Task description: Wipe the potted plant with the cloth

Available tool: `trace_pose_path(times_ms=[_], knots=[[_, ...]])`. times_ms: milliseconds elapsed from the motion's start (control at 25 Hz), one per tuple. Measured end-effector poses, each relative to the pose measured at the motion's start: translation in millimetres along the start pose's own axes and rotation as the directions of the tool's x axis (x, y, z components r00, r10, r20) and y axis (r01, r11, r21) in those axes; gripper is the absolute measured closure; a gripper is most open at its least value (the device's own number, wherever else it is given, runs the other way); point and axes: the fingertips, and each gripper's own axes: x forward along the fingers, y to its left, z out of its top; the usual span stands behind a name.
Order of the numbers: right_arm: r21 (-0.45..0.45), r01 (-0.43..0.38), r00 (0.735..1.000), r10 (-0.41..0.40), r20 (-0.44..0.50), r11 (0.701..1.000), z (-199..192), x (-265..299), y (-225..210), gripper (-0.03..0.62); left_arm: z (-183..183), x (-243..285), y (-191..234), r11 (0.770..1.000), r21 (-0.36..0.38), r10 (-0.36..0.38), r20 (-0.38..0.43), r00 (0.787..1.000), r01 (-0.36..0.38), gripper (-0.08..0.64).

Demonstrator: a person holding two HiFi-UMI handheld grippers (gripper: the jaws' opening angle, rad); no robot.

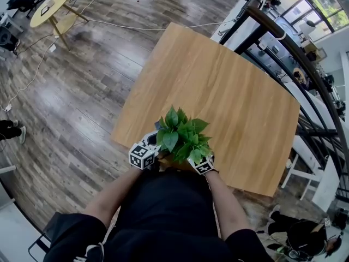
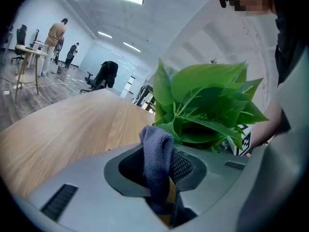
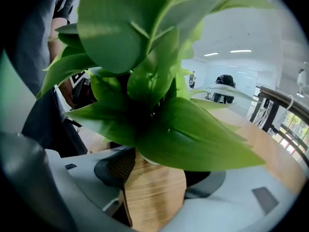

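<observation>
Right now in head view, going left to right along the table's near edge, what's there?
The left gripper, shut on the cloth → potted plant → right gripper, clamped on the pot.

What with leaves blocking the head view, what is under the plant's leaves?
Under the leaves, a wood-grain pot sits clamped between the fingers of the right gripper. The leaves cover the pot's top, so its contents cannot be seen.

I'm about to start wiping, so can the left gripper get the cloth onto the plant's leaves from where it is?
Probably yes. The left gripper, shut on the cloth, sits right beside the leaves with nothing between them, and the right gripper holds the pot.
</observation>
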Motion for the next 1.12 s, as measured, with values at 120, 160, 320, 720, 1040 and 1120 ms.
trace_pose_path(times_ms=[120,160,320,720,1040,1120], knots=[[0.008,-0.002,1.000,0.002,0.003,1.000,1,1,1,0.310,-11,0,-8,0.999,0.036,-0.022,-0.044,0.999,0.024,0.462],[0.016,-0.001,1.000,0.000,0.004,1.000,2,2,1,0.310,-15,0,-12,0.998,0.048,-0.033,-0.061,0.998,0.036,0.460],[0.030,0.017,1.000,-0.017,0.004,0.999,-3,2,-1,0.310,-23,-2,-25,0.997,0.048,-0.065,-0.081,0.995,0.069,0.460],[-0.089,-0.128,0.992,0.127,-0.021,0.988,-15,-13,37,0.310,2,-3,17,0.999,0.045,0.018,-0.032,0.999,-0.017,0.460],[-0.079,-0.020,1.000,0.021,0.014,0.997,8,-3,5,0.310,6,2,21,0.995,0.094,-0.010,-0.082,0.997,0.017,0.460],[-0.082,-0.025,1.000,0.026,0.010,0.996,12,1,8,0.308,6,-2,23,0.999,0.054,-0.004,-0.078,0.997,0.009,0.462]])
